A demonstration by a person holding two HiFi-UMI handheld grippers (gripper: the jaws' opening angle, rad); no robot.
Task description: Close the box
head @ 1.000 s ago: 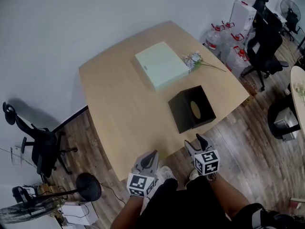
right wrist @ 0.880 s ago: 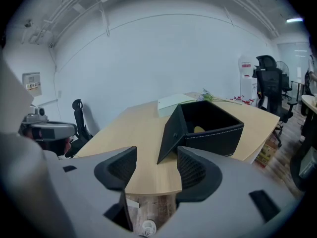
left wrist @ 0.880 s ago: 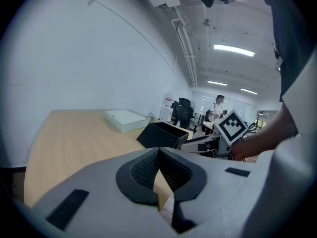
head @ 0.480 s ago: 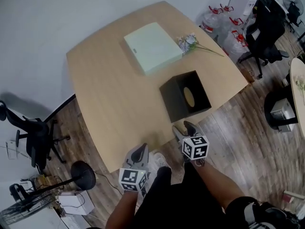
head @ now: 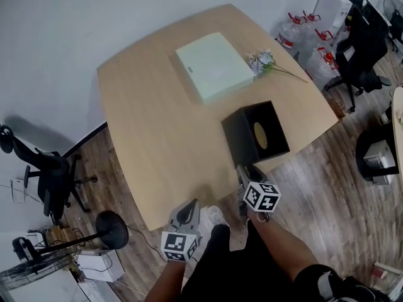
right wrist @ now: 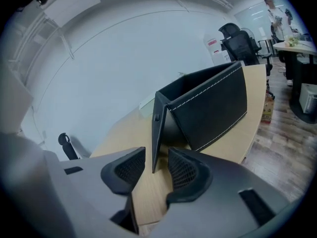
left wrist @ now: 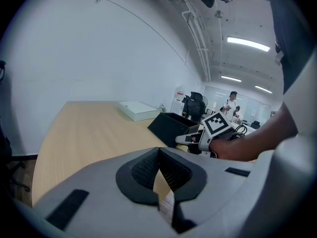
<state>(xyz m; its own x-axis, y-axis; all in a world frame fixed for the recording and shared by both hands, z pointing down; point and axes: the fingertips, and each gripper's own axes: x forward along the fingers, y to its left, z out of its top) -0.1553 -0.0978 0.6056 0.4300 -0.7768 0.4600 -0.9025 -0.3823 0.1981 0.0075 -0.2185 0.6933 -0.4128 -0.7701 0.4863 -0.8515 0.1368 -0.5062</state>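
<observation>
Right claw [right wrist: 156,166] closing round black box flap [right wrist: 159,125], at table [head: 151,137] near edge

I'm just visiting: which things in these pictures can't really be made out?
- Black box interior: head view, too dark; contents unclear.
- Pale green box small mark: head view, too small to identify.
- Flowers: head view, too small to tell the kind.
- Distant people: left gripper view, too small.

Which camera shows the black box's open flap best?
The right gripper view: the flap shows close up, edge-on, between the right gripper's closing jaws. The head view shows the box small from above; the left gripper view shows only its side, far off.
</observation>
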